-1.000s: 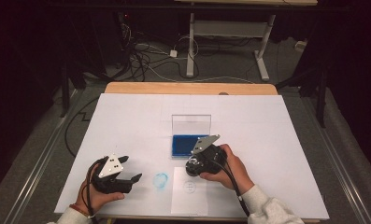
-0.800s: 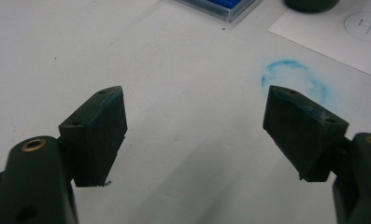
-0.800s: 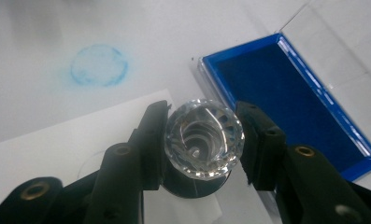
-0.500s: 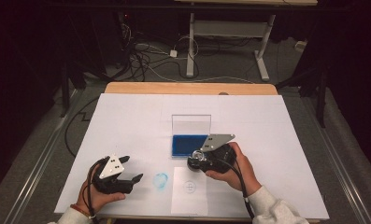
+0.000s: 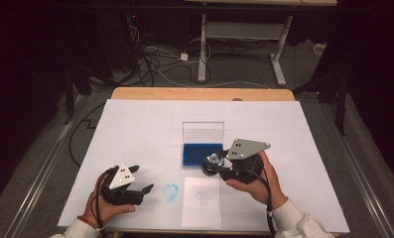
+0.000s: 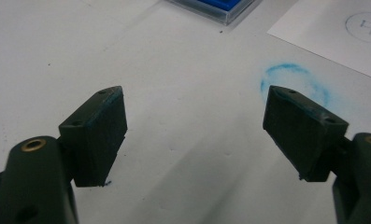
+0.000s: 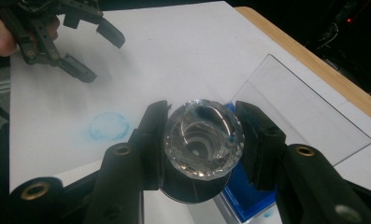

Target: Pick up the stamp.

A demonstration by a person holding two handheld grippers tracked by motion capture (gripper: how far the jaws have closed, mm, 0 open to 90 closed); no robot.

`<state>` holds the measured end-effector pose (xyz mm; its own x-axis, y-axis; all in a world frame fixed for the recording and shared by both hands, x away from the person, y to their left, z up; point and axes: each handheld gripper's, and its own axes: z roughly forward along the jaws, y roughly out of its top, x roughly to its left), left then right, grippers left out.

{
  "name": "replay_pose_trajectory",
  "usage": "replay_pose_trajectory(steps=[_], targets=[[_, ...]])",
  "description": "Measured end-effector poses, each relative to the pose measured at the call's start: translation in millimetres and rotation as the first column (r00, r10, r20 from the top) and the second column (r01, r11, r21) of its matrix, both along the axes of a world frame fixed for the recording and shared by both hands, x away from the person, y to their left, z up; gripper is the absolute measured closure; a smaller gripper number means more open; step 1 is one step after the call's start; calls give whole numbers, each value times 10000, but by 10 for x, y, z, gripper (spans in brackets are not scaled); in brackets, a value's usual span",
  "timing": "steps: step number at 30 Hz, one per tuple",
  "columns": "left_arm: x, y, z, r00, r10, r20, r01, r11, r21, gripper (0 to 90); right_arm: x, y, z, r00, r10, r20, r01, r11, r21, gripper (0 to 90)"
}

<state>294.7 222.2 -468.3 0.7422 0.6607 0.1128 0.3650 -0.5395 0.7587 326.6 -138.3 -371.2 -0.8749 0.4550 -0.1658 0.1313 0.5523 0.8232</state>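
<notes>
My right gripper (image 5: pixel 213 162) is shut on a round stamp (image 7: pixel 203 137) with a clear faceted knob, pads on both sides of it. It hangs above the front edge of a blue ink pad (image 5: pixel 201 153), whose clear lid (image 5: pixel 203 133) stands open behind it. A white paper slip (image 5: pixel 202 203) with a printed circle lies just in front of the pad. My left gripper (image 5: pixel 142 178) rests low over the table at the front left, open, with nothing between its fingers (image 6: pixel 96 135). The left gripper (image 7: pixel 101 58) is also seen far off in the right gripper view.
A round blue ink smudge (image 5: pixel 170 191) marks the white table cover (image 5: pixel 135 124) between the two grippers, beside the right fingertip (image 6: pixel 304 130). The wooden table edge (image 5: pixel 199 94) runs along the back. Cables and a desk frame stand on the dark floor beyond.
My right hand has lifted the stamp up off the table by the ink pad's front edge. The left hand has stayed where it was.
</notes>
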Motion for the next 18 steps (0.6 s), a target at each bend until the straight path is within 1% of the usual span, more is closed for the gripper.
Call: replay_pose_trajectory(steps=[7,9,13,14,15,16,17,18], targets=[[6,-18,-11,10000,-23,4,23,10000,94,209,-2,-13,27,9999,-65,115,63,9997,229,571],[6,-28,-14,10000,11,30,-11,10000,39,234,2,-15,41,9998,-105,184,99,9994,332,571],[5,-56,-15,9999,-66,116,65,10000,32,235,23,-10,52,9997,-107,231,95,9985,530,571],[1,-67,-12,9998,-87,157,86,9999,66,235,23,-10,52,9997,-107,231,95,9985,530,571],[-7,-77,-6,9996,-130,232,128,9999,76,229,34,-5,47,9996,-171,218,156,9976,679,571],[-14,-86,2,9994,-191,286,190,9998,57,229,34,-5,47,9996,-171,218,156,9976,679,571],[-27,-114,13,9988,-251,420,249,9997,54,220,46,-4,36,9995,-239,225,219,9961,849,571],[-27,-114,13,9988,-251,420,249,9997,54,214,53,-5,28,9995,-254,182,236,9953,936,571]])
